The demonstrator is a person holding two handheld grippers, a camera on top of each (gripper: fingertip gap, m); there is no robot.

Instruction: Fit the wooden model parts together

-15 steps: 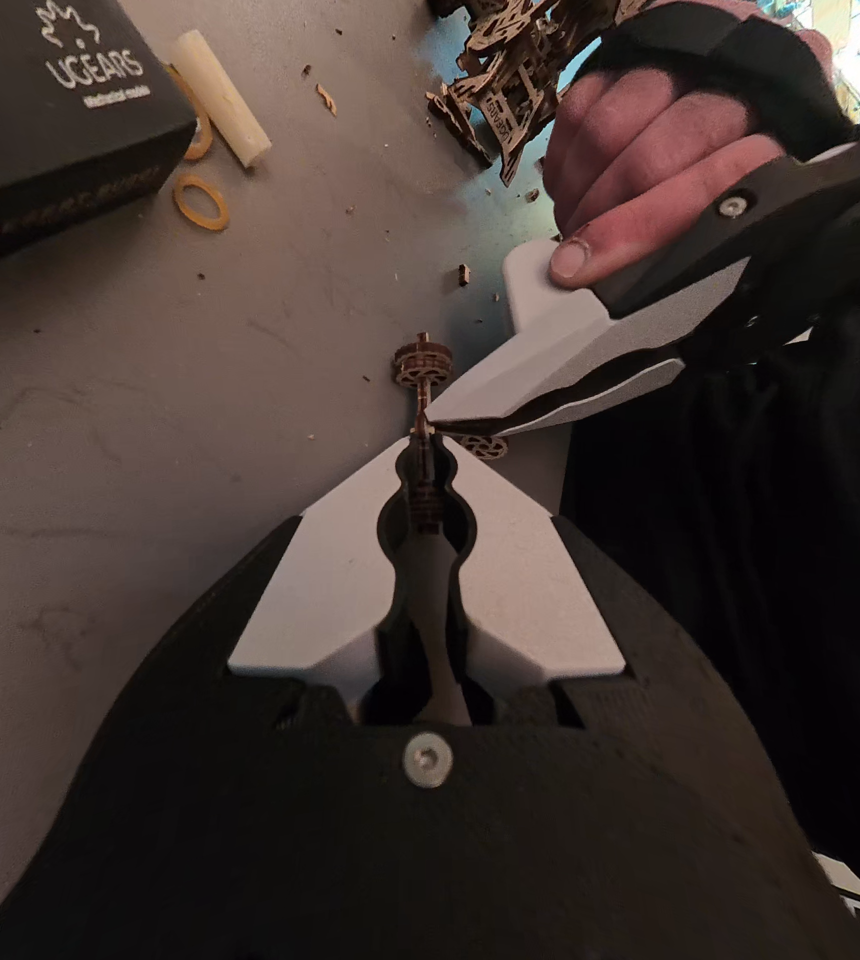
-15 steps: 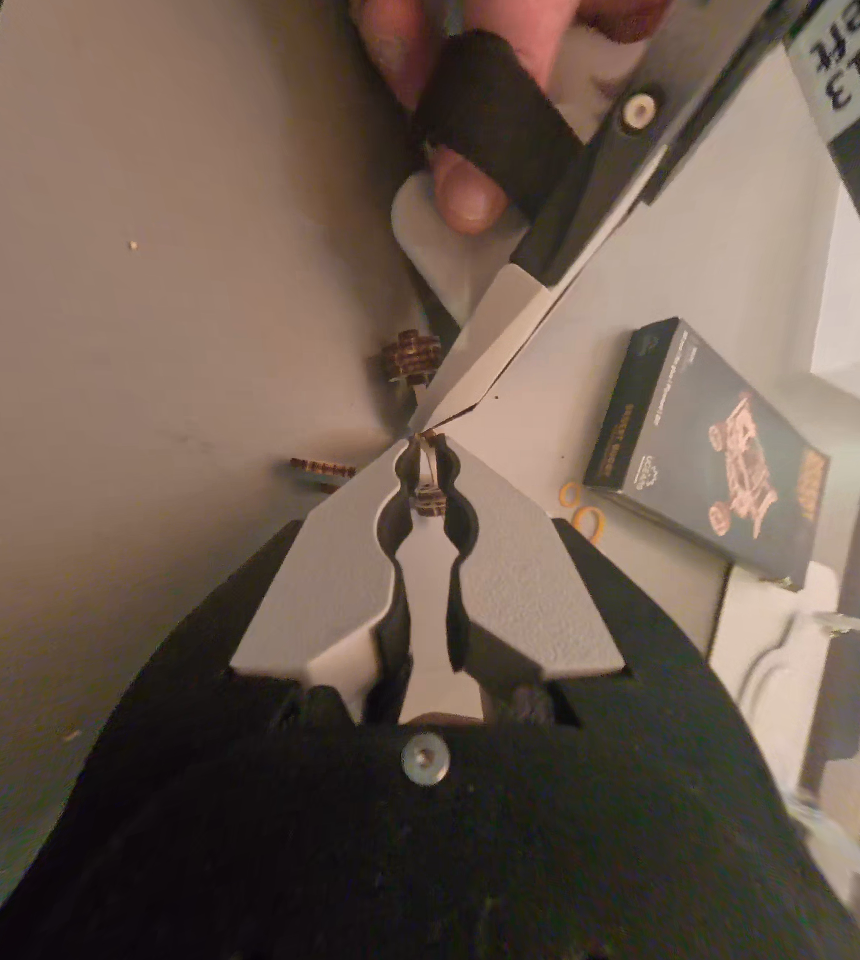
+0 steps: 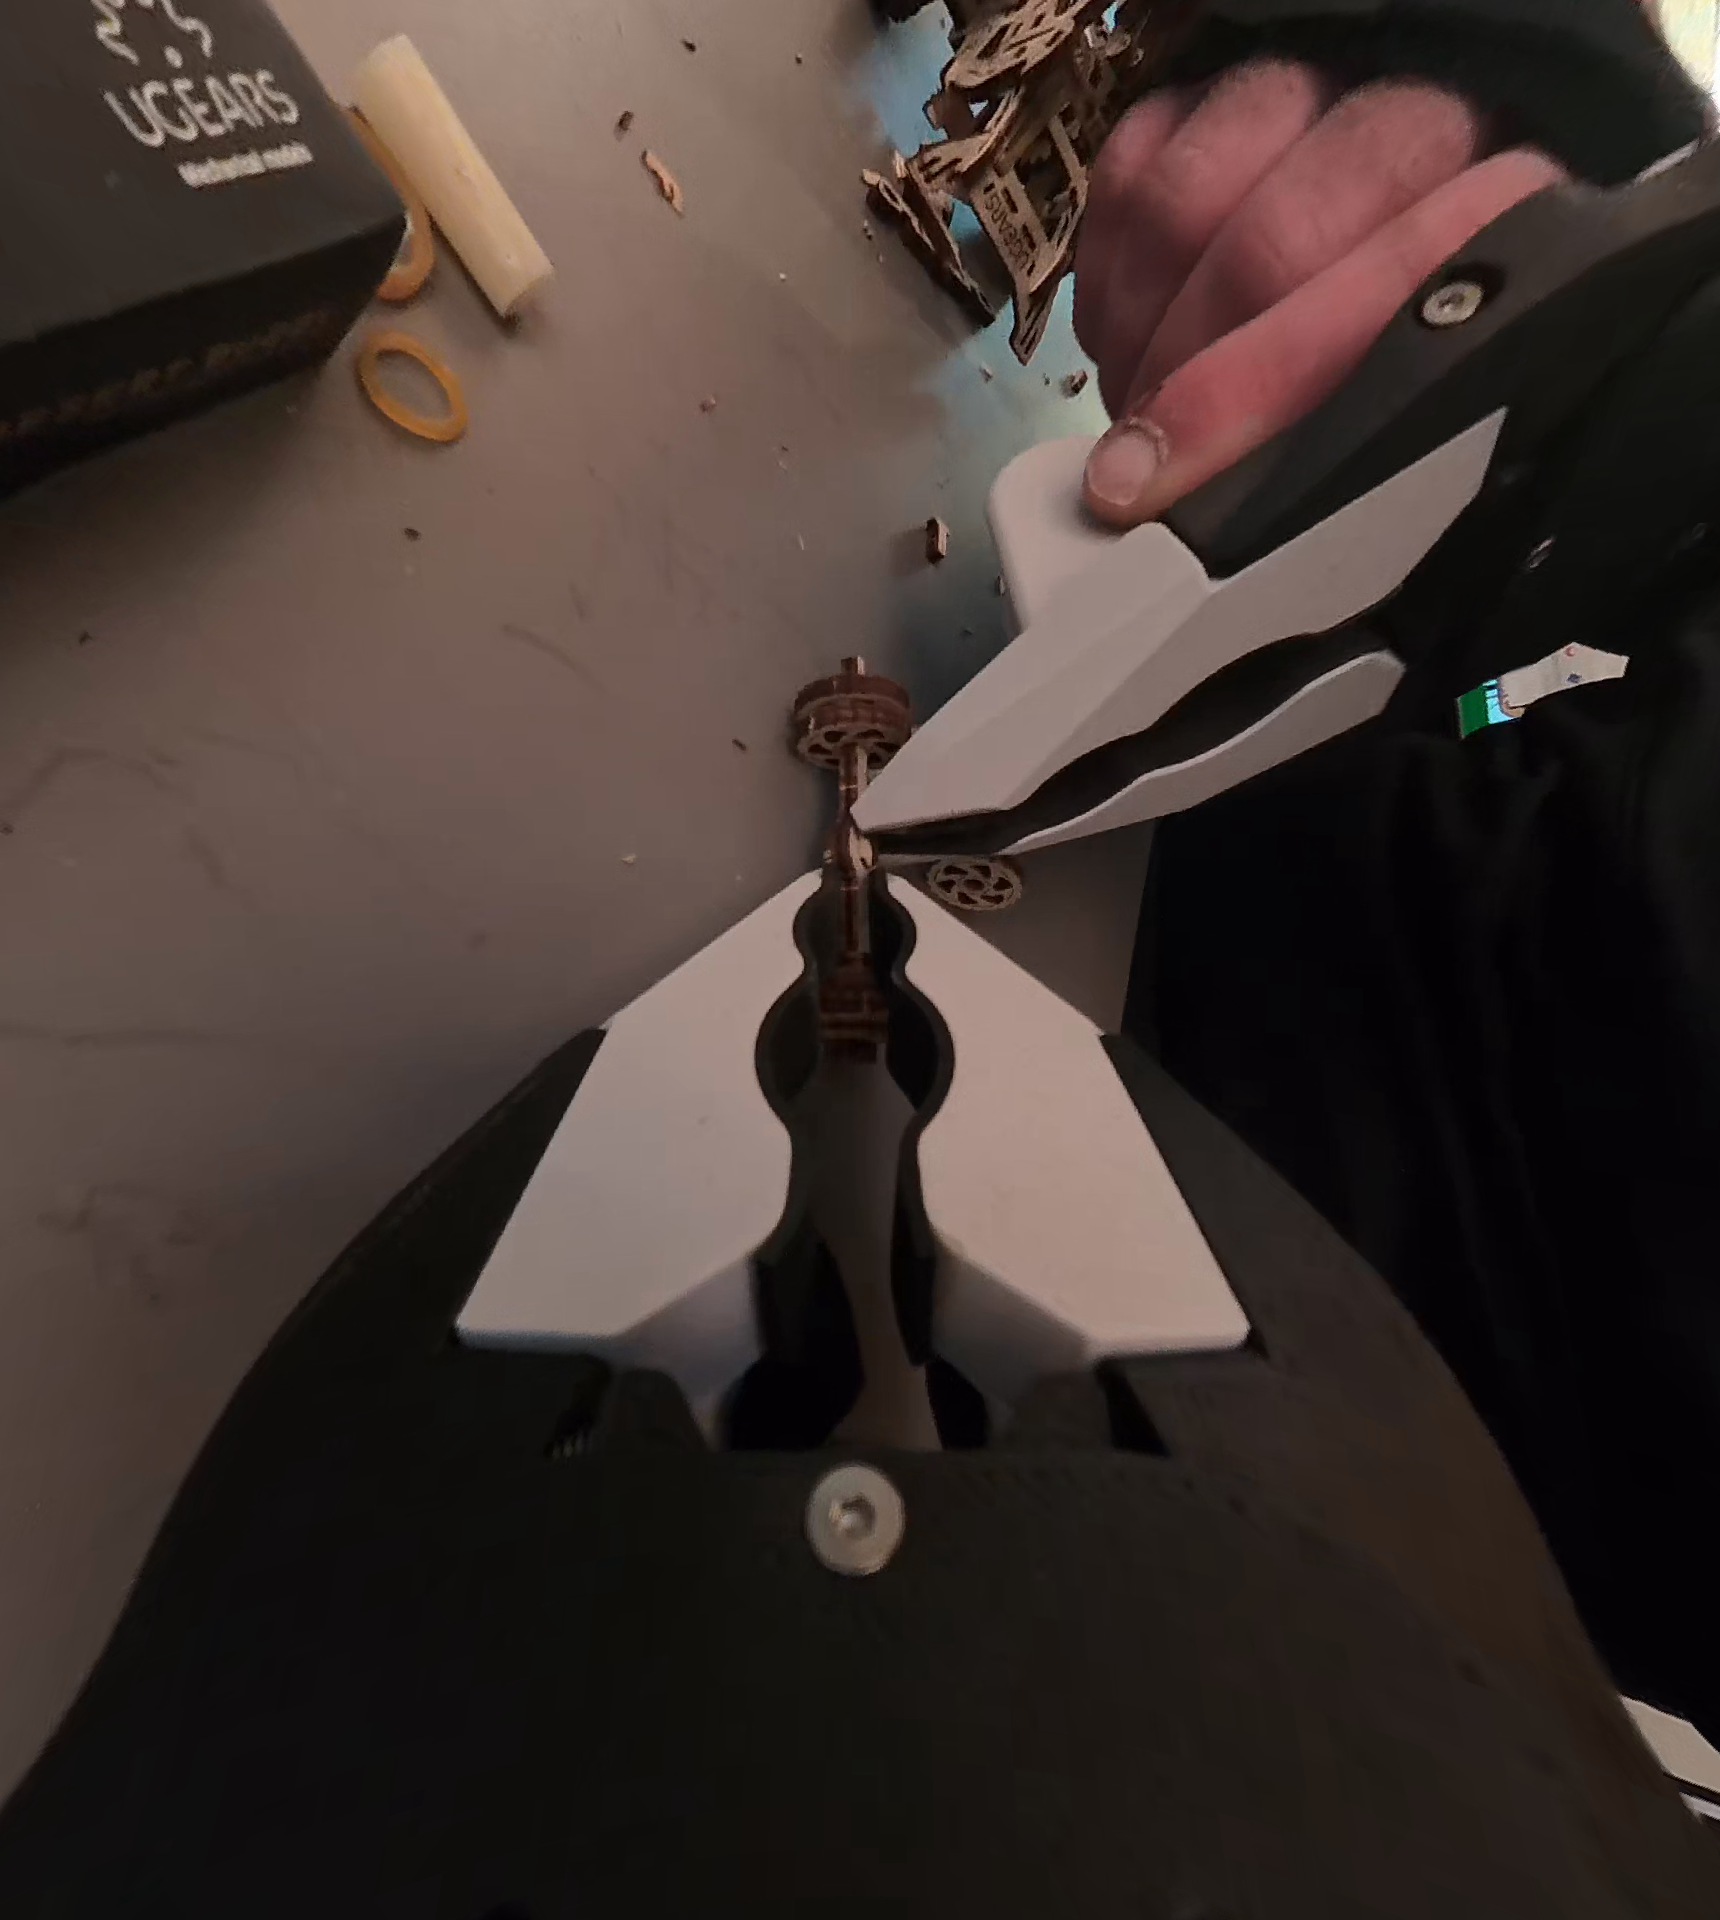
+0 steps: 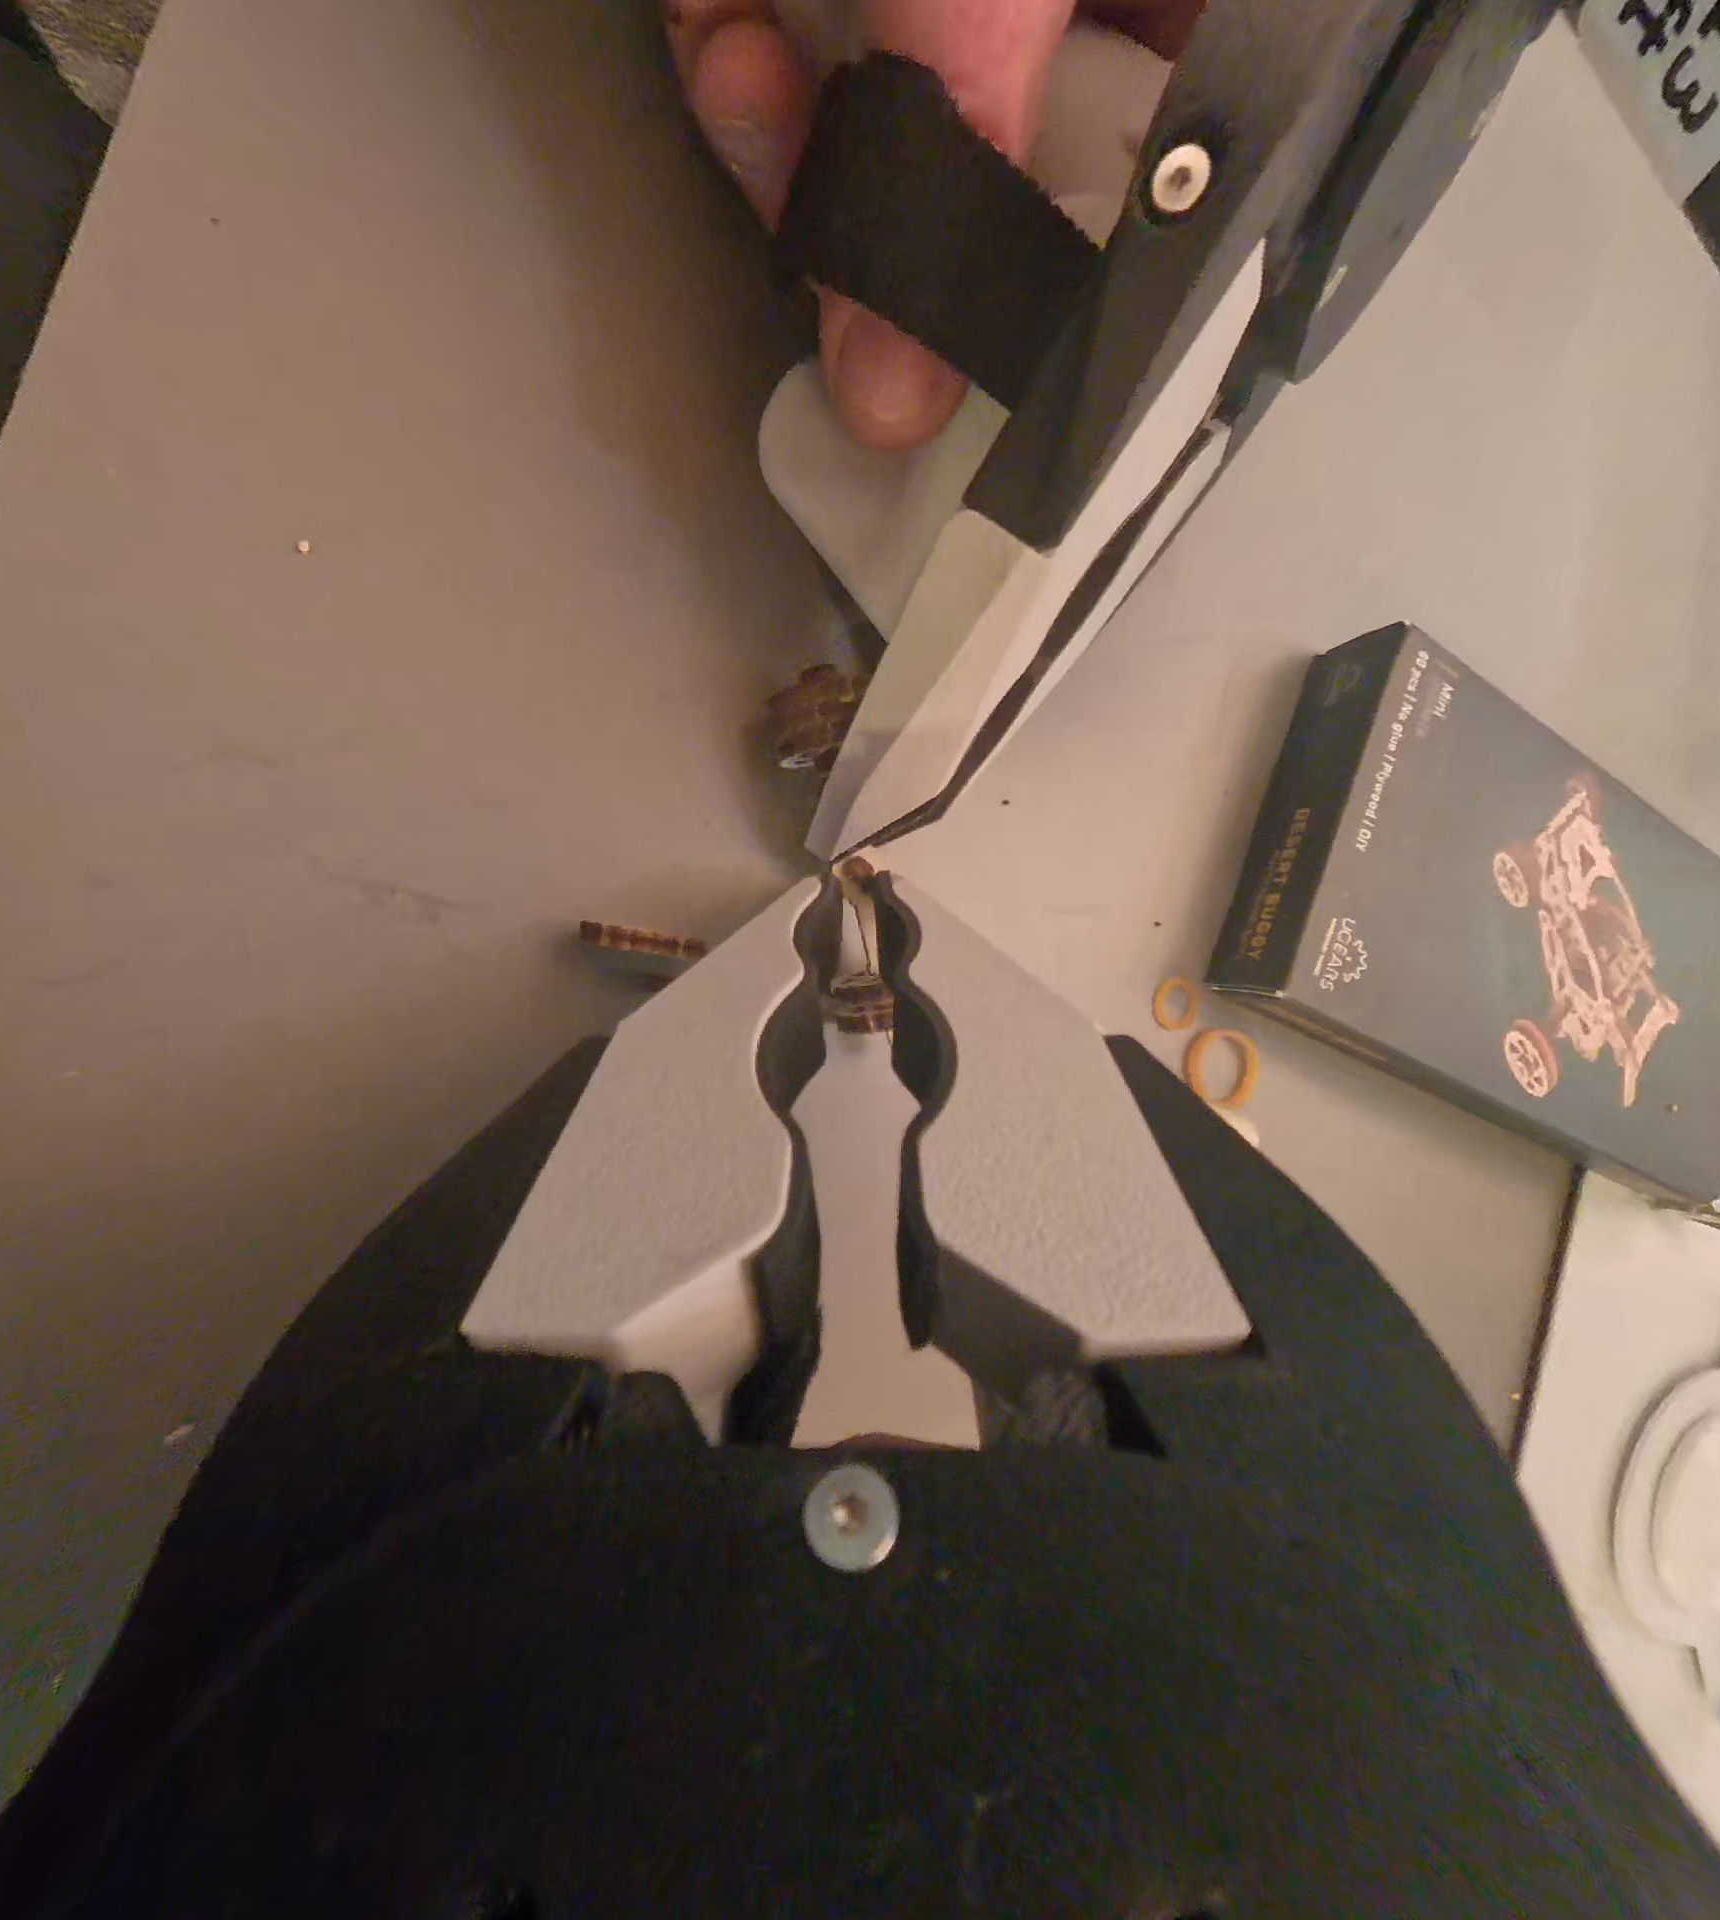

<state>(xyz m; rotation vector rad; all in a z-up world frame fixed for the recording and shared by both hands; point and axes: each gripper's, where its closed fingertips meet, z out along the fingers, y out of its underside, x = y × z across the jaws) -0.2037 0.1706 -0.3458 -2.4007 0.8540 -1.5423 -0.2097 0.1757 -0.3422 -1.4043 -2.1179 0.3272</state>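
My left gripper (image 3: 848, 883) is shut on a thin wooden axle (image 3: 848, 940) that runs along its fingers. The axle has a spoked wooden wheel (image 3: 851, 717) at the far end and a small gear (image 3: 851, 1013) between the fingers. My right gripper (image 3: 861, 834) comes in from the right, shut on a small pale wooden piece (image 3: 856, 854) held against the axle. In the right wrist view the right gripper (image 4: 851, 883) pinches that piece (image 4: 856, 878), tip to tip with the left gripper (image 4: 825, 847). A loose wheel (image 3: 975, 883) lies on the table beside the tips.
A black box (image 3: 108, 208) lies at the back left, with rubber bands (image 3: 412, 387) and a white cylinder (image 3: 451, 171) next to it. A partly built wooden model (image 3: 1012, 156) sits behind the right hand. Wood chips are scattered on the grey table (image 3: 316, 831). A clear dish (image 4: 1718, 1507) stands at the right. My two grippers' fingertips are within a few centimetres of each other.
Both grippers stay shut and tip to tip. The right wrist view has shifted slightly, and the left fingers hide a little more of the wheel there.
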